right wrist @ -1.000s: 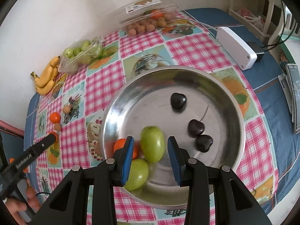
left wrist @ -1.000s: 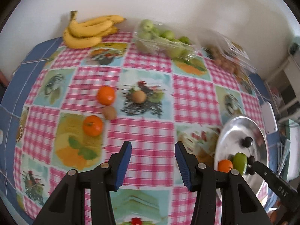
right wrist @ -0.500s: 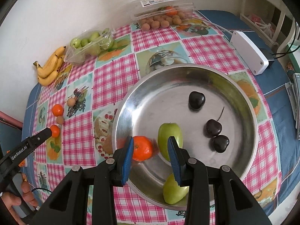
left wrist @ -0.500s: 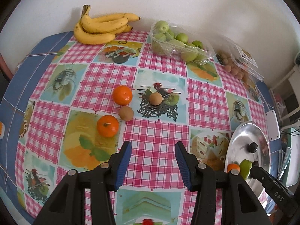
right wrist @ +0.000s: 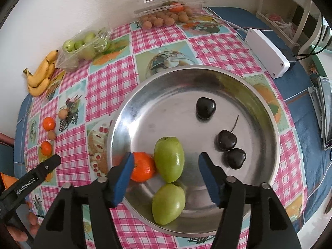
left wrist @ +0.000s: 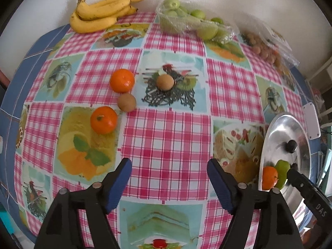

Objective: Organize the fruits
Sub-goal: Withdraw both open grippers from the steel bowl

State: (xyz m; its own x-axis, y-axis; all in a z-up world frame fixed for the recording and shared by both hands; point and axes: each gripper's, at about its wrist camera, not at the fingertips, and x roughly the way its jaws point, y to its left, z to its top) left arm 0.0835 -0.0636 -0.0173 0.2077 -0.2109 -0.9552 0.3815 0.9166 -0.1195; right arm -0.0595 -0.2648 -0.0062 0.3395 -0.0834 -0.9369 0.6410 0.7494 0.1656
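Note:
A steel bowl (right wrist: 145,95) holds an orange mandarin (right wrist: 143,167), two green fruits (right wrist: 169,158) (right wrist: 168,206) and three dark cherries (right wrist: 205,108). My right gripper (right wrist: 165,164) hovers over the bowl, its jaws opening, with the upper green fruit lying loose between them, untouched. My left gripper (left wrist: 169,169) hangs above bare checked cloth, jaws opening, nothing between them. Beyond it lie two mandarins (left wrist: 103,120) (left wrist: 122,81) and two small brown fruits (left wrist: 127,102) (left wrist: 165,82). The bowl (left wrist: 290,124) shows at the left wrist view's right edge.
Bananas (left wrist: 99,14), a bag of green fruits (left wrist: 193,23) and a clear box of small brown fruits (right wrist: 168,10) line the wall. A white box (right wrist: 267,51) with cables and a phone (right wrist: 326,112) lie right of the bowl. A hand (right wrist: 18,230) holds the left gripper.
Both grippers' jaws have spread wider. The right gripper has let the green fruit go into the bowl. The left gripper has sunk closer to the cloth, its view swinging left.

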